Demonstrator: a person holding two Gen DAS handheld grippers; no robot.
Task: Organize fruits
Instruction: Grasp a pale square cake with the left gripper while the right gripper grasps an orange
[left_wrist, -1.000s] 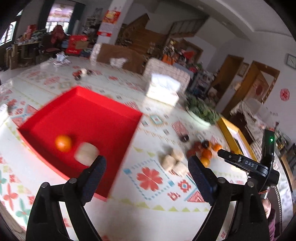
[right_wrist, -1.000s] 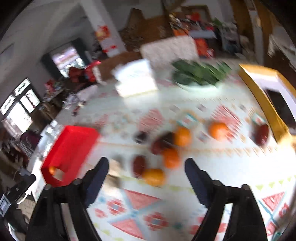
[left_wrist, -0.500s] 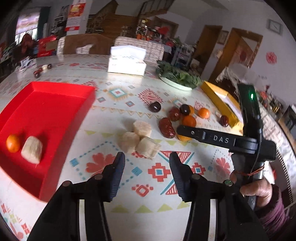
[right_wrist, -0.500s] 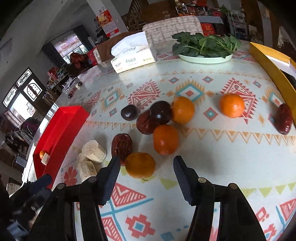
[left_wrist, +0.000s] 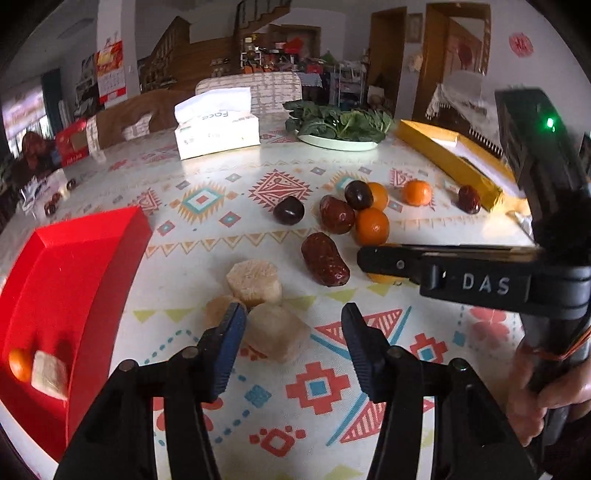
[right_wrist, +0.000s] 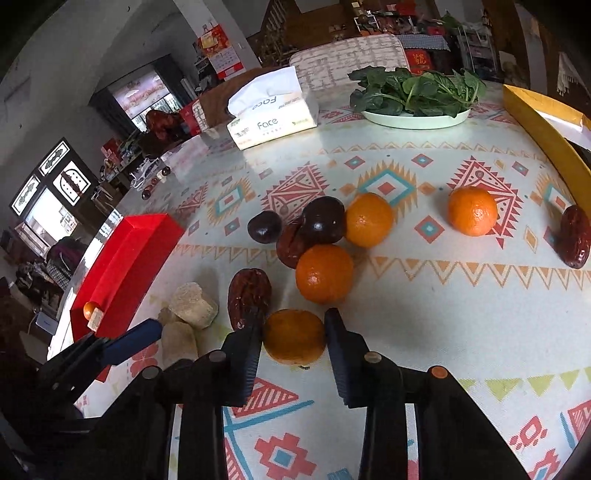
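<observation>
While right jaws close around orange (right_wrist: 294, 336) | red tray (left_wrist: 79, 266): mandarin (left_wrist: 19, 363), pale chunk (left_wrist: 50, 374)

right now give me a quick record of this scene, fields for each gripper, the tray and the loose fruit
left gripper: jaws opening, pale cane chunk between them, left pad beside it
right gripper: jaws closing around nearest orange
red tray: holds one small orange and one pale chunk
loose on table: oranges, red dates, dark round fruits, three pale chunks
far side: tissue box, plate of greens, yellow box
</observation>
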